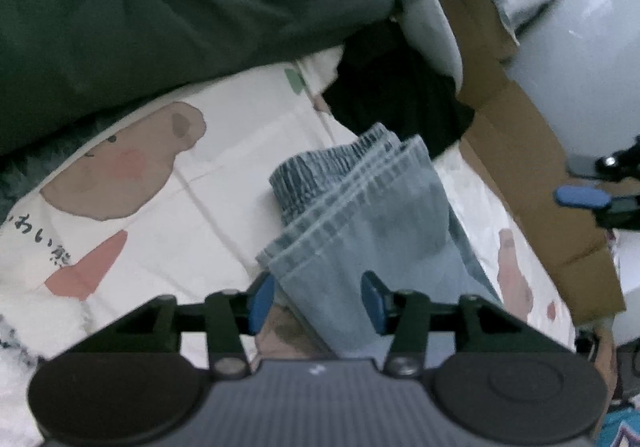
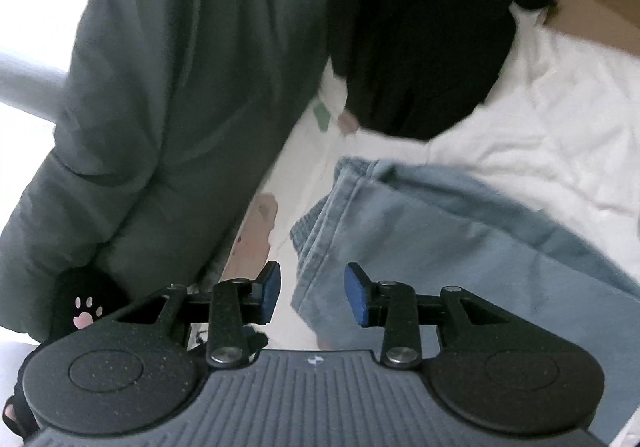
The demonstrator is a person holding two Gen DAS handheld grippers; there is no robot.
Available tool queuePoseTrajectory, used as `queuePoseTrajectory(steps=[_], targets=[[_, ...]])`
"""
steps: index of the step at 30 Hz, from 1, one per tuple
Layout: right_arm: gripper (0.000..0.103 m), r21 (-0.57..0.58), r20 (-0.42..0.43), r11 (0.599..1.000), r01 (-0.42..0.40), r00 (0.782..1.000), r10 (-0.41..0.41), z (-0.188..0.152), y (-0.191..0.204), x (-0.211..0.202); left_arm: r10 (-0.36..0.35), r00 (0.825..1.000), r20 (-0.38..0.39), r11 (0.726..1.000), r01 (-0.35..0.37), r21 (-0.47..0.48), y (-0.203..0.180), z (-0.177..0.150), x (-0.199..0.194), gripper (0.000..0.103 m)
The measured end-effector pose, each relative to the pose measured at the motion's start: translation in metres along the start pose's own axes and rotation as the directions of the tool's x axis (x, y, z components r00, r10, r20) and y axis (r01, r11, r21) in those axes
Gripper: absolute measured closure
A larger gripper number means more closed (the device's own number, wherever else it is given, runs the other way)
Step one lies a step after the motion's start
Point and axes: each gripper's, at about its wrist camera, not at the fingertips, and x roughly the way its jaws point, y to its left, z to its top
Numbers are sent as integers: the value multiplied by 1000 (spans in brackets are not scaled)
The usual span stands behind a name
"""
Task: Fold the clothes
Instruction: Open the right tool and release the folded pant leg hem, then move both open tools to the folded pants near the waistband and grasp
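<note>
I'm holding my left gripper [image 1: 318,303] part-open over the folded pale-blue ribbed garment [image 1: 360,215], pads not pressing it; my right gripper [image 2: 312,295] is gaping likewise beside its hem. The white cartoon-bear bedsheet [image 1: 168,183] is showing Japanese writing, cut off and blurred.

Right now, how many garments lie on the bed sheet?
3: folded blue jeans by the grippers, dark green padded jacket left, black garment behind. More may be hidden.

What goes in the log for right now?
left gripper: open over folded blue garment | right gripper: open over it | bedsheet underneath
</note>
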Motion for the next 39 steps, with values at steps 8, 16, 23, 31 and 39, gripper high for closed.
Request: queuePoseTrajectory(steps=[8,16,23,31,39], targets=[[47,-241,-3,961,132,991,-137,-14,28,-92,56,997,-46,998,-55,20,-29,8,-27,47],[29,-246,192,964,99,980,-52,-42,4,-161,94,994,-47,993,-91,72,-65,25,-41,34],[29,-157,343,971,181,932,-119,-35,-40,-158,44,998,-55,987,-35,154,-90,34,-20,34],[29,-297,223,927,231,960,-168,-40,-67,-106,30,996,-83,977,-12,214,-88,35,11,34],[31,-407,208,892,197,971,-119,-53,-93,-50,16,995,-99,986,1,169,-55,30,31,34]])
